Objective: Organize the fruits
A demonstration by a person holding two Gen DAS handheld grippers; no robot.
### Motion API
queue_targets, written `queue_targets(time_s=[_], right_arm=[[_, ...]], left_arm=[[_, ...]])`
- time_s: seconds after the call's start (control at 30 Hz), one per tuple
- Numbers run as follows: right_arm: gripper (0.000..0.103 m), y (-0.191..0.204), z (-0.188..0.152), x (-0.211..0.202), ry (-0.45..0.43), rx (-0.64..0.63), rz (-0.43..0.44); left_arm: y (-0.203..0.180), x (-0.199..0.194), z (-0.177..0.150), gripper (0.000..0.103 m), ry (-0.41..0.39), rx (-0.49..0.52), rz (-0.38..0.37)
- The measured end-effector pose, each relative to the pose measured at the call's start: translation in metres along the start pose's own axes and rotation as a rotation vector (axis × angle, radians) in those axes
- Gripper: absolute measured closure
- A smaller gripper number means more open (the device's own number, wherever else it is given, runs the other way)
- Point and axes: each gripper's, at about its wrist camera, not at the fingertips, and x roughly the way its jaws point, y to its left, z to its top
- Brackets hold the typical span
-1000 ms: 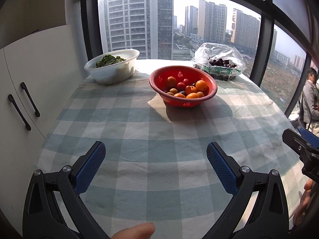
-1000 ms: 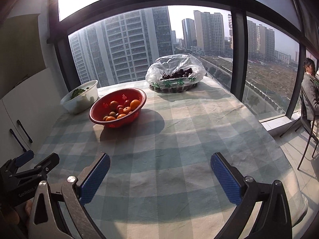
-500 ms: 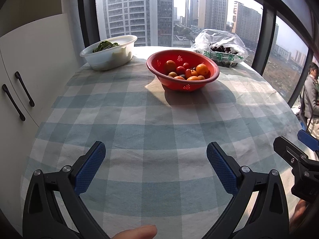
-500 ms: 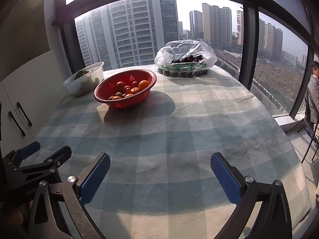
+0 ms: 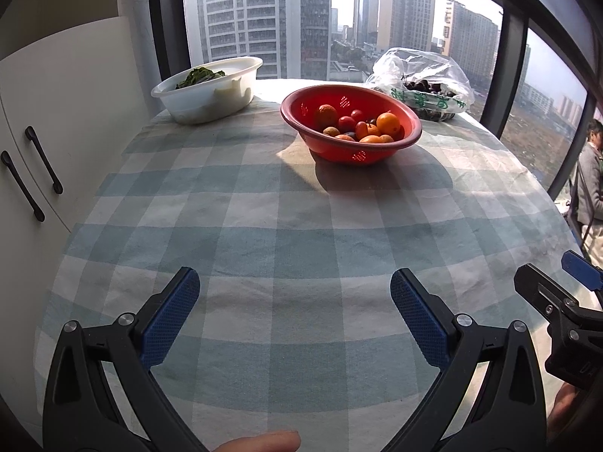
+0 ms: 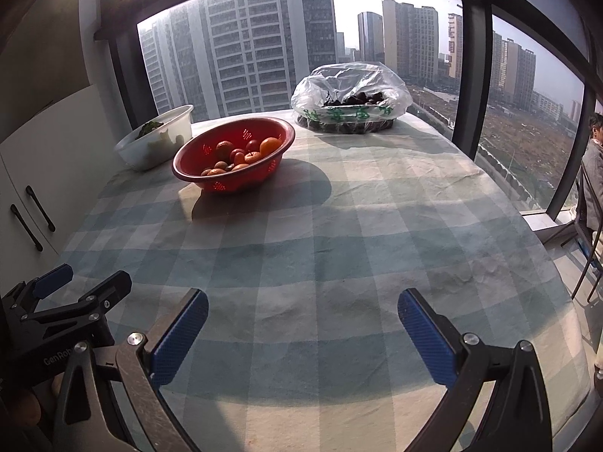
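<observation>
A mix of small orange and red round fruits point(image 5: 358, 126) lies heaped in the red perforated plastic bowl point(image 5: 350, 152) toward the bench's far edge. A clear plastic bag of dark fruit point(image 6: 350, 103) sits behind it, a white plastic tub of greens point(image 5: 209, 92) toward the far left corner. Left claw point(image 5: 294, 303) and right claw point(image 6: 303, 320) hang wide open and empty over the near edge. Sorted or awaiting sorting, I can't judge.
</observation>
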Motion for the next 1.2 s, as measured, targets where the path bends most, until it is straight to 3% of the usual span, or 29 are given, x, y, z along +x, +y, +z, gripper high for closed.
queue_targets(time_s=[1.2], right_arm=[[0.000, 0.0099, -0.0094, 0.0090, 0.046, -0.005, -0.009]], left_arm=[[0.0014, 0.0081, -0.0094, 0.000, 0.022, 0.002, -0.003]])
